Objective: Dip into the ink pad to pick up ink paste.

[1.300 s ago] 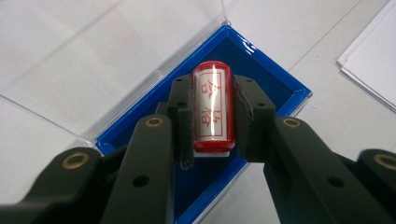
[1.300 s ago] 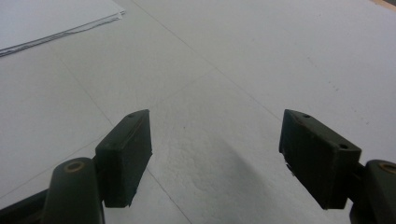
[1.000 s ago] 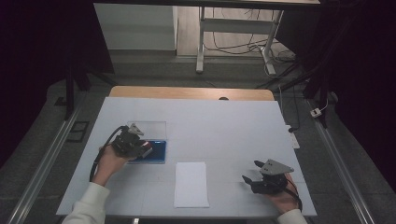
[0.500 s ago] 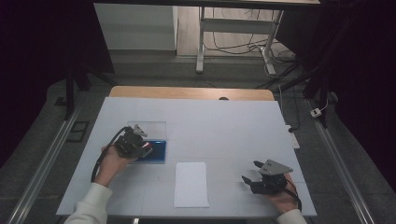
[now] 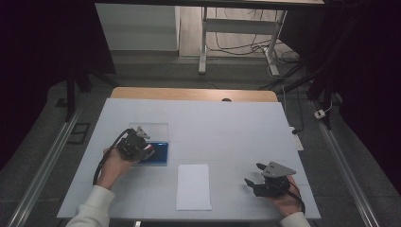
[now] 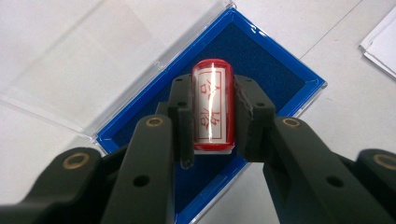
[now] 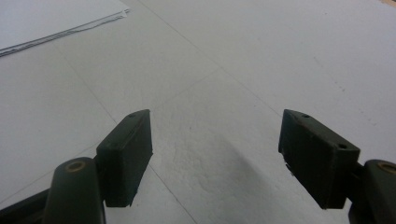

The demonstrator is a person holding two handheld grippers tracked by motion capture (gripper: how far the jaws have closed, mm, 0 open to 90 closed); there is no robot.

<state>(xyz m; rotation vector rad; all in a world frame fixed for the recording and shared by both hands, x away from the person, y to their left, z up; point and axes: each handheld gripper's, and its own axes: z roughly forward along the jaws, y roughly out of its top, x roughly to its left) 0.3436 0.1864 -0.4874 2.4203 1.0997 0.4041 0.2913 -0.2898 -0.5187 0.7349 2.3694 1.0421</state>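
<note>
1. High view, lower left of the frame: my left gripper [image 5: 147,149] sits over the blue ink pad case [image 5: 160,156], its cable looping back round the hand that carries it, a white sleeve entering at the bottom edge.
2. Left gripper view, centre of the frame: I have the jaws clenched on a red cylindrical stamp [image 6: 213,105], one pad pressed to each flank; red characters run along a pale label on its face.
3. Behind the stamp in that view, the case lies as a diamond, its dark blue pad framed by a brighter blue rim [image 6: 299,74], with the clear hinged lid [image 6: 70,70] folded open flat toward the upper left of the frame. Whether the stamp's far end touches the pad, I cannot tell.
4. High view, bottom centre: a white sheet of paper [image 5: 193,186] lies flat on the white table [image 5: 227,127], just right of the case and apart from it.
5. High view, lower right: my right gripper [image 5: 252,176] rests low near the table's front edge, well apart from the paper.
6. Right gripper view: my jaws stand released and wide, bare tabletop between them; a corner of the paper [image 7: 60,18] shows at the upper left.
</note>
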